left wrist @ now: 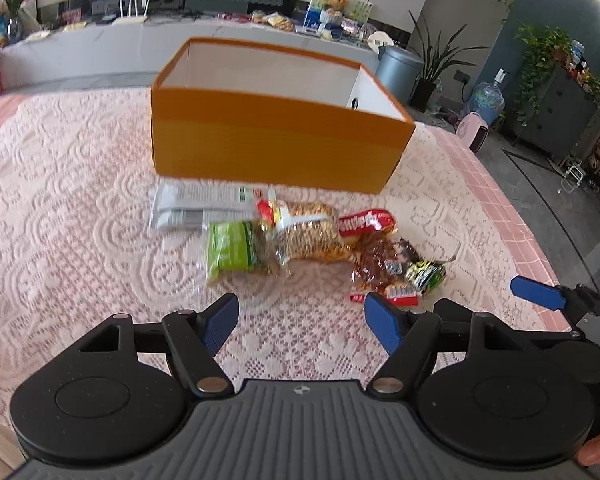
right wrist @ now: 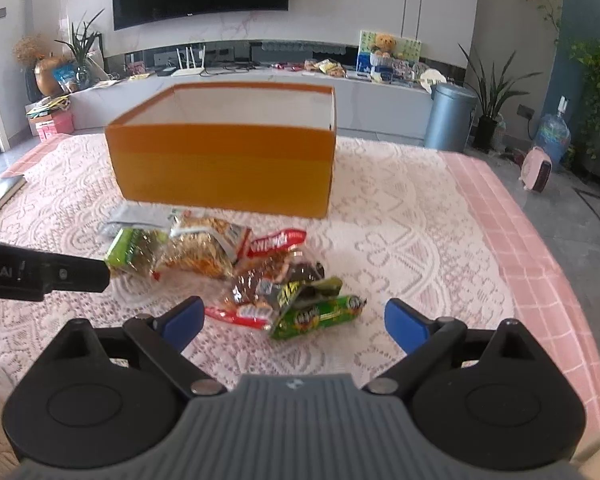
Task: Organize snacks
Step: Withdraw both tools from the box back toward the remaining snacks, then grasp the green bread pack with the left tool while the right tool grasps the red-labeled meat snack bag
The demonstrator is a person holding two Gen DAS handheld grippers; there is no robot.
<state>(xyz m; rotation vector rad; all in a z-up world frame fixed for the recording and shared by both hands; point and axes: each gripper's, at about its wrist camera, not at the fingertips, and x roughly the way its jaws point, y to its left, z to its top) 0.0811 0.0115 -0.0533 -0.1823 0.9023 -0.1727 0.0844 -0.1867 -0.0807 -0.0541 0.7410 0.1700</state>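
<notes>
Snacks: a loose pile on the lace-covered worktop [right wrist: 400, 240], just in front of my two sets of jaws.
Green packet [left wrist: 230, 249]: at 9 o'clock in the pile.
Noodle bag [left wrist: 310, 232]: middle, touching the green packet.
Orange box [left wrist: 276, 140]: at 12 o'clock behind the pile, open-topped.
Left gripper [left wrist: 302, 326]: jaws spread, holding nothing.
Right gripper [right wrist: 296, 322]: jaws spread, holding nothing, green roll [right wrist: 320, 317] between them.

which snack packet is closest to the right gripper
The green tube packet, lying at the near edge of the pile, just ahead of the open right gripper; the other packets sit farther back toward the box.
</notes>
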